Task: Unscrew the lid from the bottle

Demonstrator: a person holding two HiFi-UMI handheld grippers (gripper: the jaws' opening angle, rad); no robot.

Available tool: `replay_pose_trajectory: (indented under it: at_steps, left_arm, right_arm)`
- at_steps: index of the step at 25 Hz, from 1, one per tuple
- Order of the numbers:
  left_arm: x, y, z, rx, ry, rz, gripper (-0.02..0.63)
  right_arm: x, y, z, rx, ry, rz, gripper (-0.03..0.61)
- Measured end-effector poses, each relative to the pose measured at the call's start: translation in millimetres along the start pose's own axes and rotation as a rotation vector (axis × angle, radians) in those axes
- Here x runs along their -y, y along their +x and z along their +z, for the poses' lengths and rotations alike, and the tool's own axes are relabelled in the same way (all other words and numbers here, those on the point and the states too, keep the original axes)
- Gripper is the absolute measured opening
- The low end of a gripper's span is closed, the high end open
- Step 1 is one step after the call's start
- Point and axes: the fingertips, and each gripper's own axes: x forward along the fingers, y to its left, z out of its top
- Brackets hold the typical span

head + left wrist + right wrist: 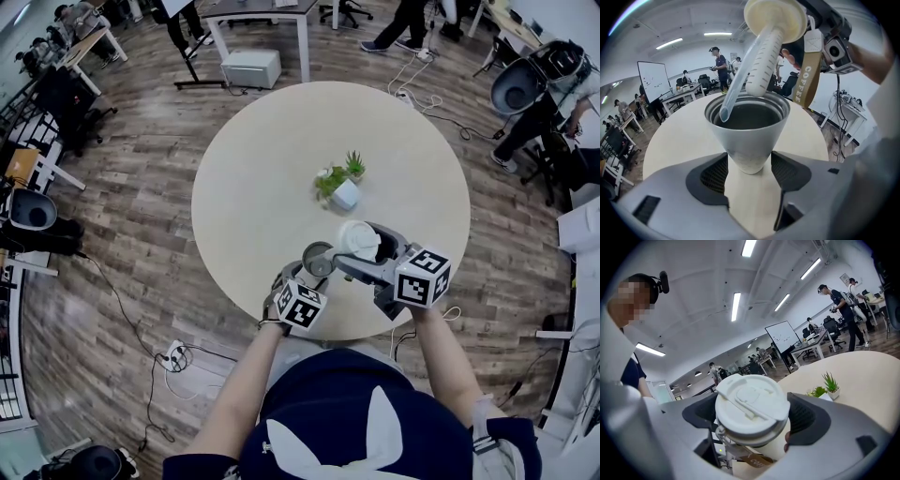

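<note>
The only writing I can read is on a tan strap that hangs from the lid. In the left gripper view it says "COFFEE". In the right gripper view only the first letters, "COF", show under the lid. I see no brand on the bottle.

The lid is already off the bottle. The left gripper is closed on the lower body of the grey metal bottle, with one pad touching each side. The bottle is at the near edge of the round counter, its long axis about upright and its open mouth facing up. The right gripper clamps the white lid between its jaws and holds it just above and beside the mouth.

Only the left gripper view shows the underside of the lid. A cream tube with small marks along it and a thin clear straw slant down from it, and the tip of the straw is inside the mouth of the bottle. Only the right gripper view shows the top of the lid, with its flip cap, which is turned toward that camera.

The head view shows a small potted plant near the middle of the counter, well apart from the bottle. Farther back there are people and a whiteboard.
</note>
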Motion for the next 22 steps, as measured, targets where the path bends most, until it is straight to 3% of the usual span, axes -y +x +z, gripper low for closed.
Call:
replay_pose_trajectory:
  at_steps: [22]
  left_arm:
    - [1, -2, -2, -0.027, -0.025, 0.055, 0.272]
  right_arm:
    - [-23, -21, 25, 0.104, -0.022, 0.024, 0.454]
